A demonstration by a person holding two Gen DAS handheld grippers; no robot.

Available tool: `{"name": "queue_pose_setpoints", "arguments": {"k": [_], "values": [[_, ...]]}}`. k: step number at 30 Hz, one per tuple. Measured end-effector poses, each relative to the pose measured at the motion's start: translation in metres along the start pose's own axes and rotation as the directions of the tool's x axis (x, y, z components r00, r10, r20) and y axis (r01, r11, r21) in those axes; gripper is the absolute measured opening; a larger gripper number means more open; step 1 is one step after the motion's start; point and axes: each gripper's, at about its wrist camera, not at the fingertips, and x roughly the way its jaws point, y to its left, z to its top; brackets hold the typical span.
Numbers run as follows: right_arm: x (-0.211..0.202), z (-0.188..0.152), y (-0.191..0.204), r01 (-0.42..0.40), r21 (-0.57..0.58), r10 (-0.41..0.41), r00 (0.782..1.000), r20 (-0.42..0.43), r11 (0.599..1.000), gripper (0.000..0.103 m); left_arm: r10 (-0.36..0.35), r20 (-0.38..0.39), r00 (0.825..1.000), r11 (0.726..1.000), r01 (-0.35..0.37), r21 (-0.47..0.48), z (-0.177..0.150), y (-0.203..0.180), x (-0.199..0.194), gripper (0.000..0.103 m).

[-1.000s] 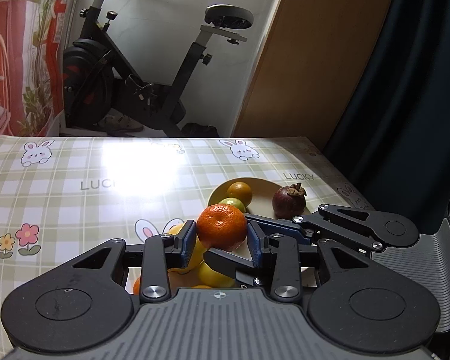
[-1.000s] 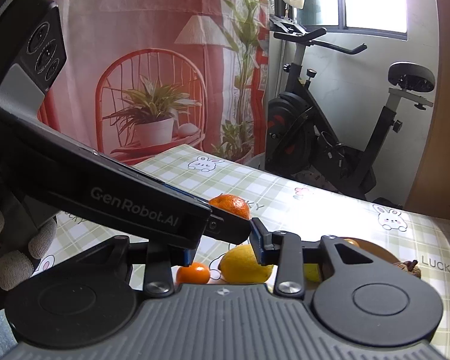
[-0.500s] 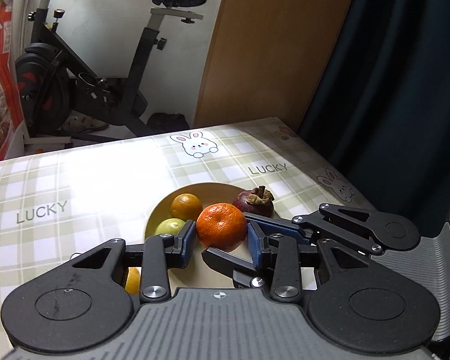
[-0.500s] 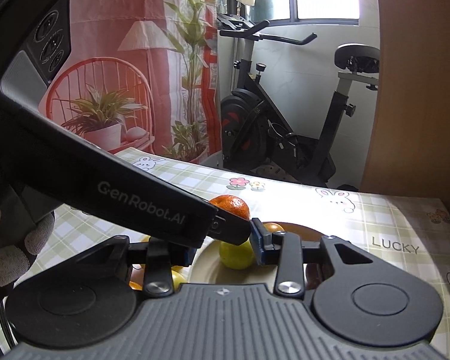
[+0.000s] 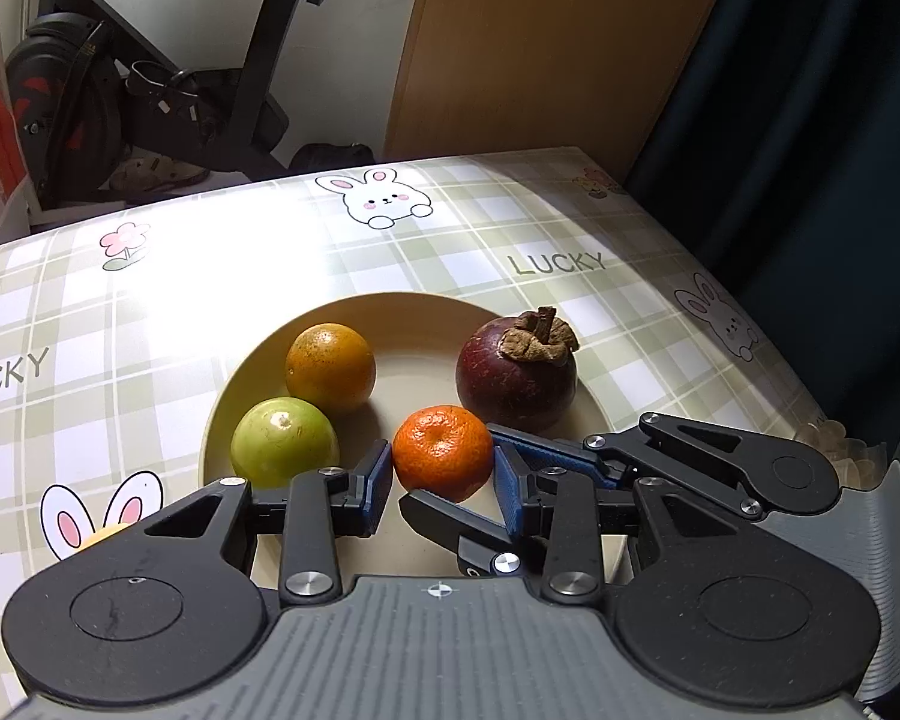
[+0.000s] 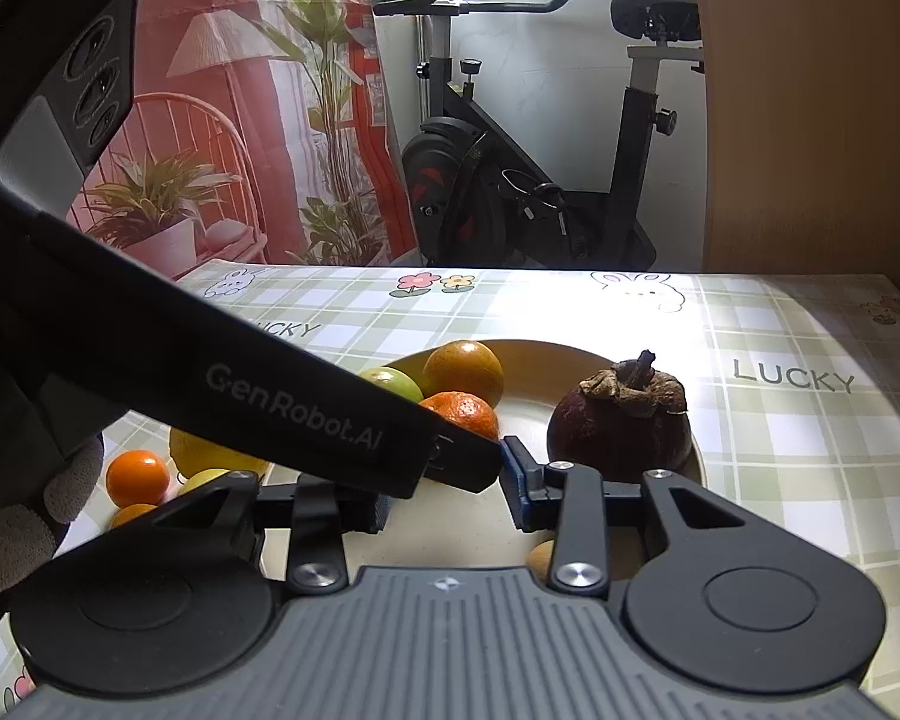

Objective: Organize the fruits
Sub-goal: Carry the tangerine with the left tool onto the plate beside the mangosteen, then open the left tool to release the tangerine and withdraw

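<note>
Lowered: left tongs (image 5: 441,477) set mandarin (image 5: 442,450) onto plate (image 5: 426,315).

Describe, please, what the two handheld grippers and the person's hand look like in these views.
Both the left gripper and the right gripper have ribbed grey bodies, black linkage arms with silver pivot screws and round black discs, and blue pads on the fingers. The left gripper's black housing carries white "GenRobot.AI" lettering and a cluster of three lenses. The person's hand wears a grey textured knit glove. No cables are visible.
</note>
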Motion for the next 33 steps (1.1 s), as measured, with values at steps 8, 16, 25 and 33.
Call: {"name": "queue_pose_setpoints", "arguments": {"k": [8, 16, 25, 33], "values": [[0.018, 0.002, -0.005, 0.031, 0.019, -0.031, 0.999, -0.030, 0.999, 0.038, 0.017, -0.033, 0.999, 1.000, -0.017, -0.001, 0.003, 0.002, 0.021, 0.039], [0.021, -0.001, -0.006, 0.063, 0.034, -0.060, 0.996, -0.062, 0.997, 0.039, 0.001, -0.036, 0.999, 1.000, -0.001, -0.012, 0.001, 0.003, 0.028, 0.039], [0.002, 0.004, -0.002, 0.086, 0.073, -0.083, 0.996, -0.041, 0.994, 0.041, -0.032, 0.027, 0.999, 0.997, 0.034, -0.073, -0.005, 0.009, -0.005, 0.040], [-0.026, 0.009, 0.016, 0.077, 0.067, -0.077, 0.997, -0.001, 0.995, 0.041, -0.005, 0.135, 0.991, 0.995, 0.017, -0.094, -0.020, 0.022, -0.066, 0.040]]}}
